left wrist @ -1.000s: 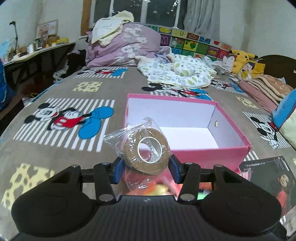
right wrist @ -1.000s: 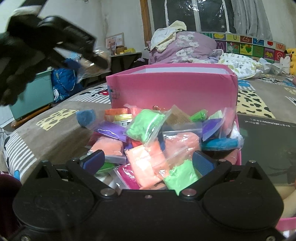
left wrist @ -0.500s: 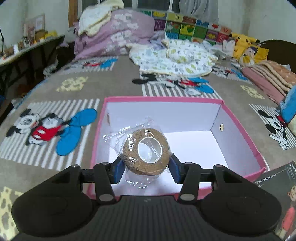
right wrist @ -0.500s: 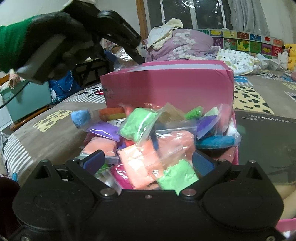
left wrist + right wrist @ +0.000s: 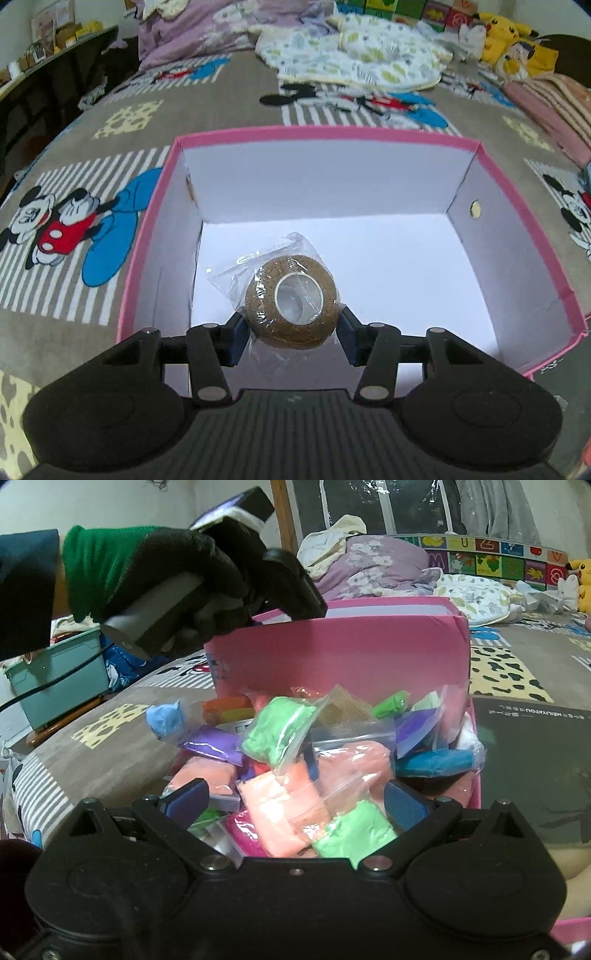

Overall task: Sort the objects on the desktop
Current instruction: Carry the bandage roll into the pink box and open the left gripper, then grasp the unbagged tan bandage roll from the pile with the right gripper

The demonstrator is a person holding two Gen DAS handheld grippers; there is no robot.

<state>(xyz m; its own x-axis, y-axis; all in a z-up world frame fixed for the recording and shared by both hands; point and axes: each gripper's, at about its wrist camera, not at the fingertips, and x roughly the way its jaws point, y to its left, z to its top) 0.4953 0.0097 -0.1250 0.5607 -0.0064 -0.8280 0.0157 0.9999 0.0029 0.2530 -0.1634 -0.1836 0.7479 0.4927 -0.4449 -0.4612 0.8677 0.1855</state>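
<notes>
My left gripper is shut on a brown bandage roll wrapped in clear plastic. It holds the roll above the white floor of an empty pink box, over the near left part. In the right wrist view my right gripper is open and empty, just above a pile of small bags of coloured clay. The same pink box stands behind that pile, and the left gripper body, held by a gloved hand, dips over its rim.
The boxes rest on a brown Mickey Mouse bedspread. A dark magazine lies right of the clay pile. Pillows and folded bedding lie at the far end. A teal bin stands off the bed at left.
My left gripper has moved forward and tipped down, carrying the roll from in front of the pink box to over its inside. My right gripper has stayed over the clay bags.
</notes>
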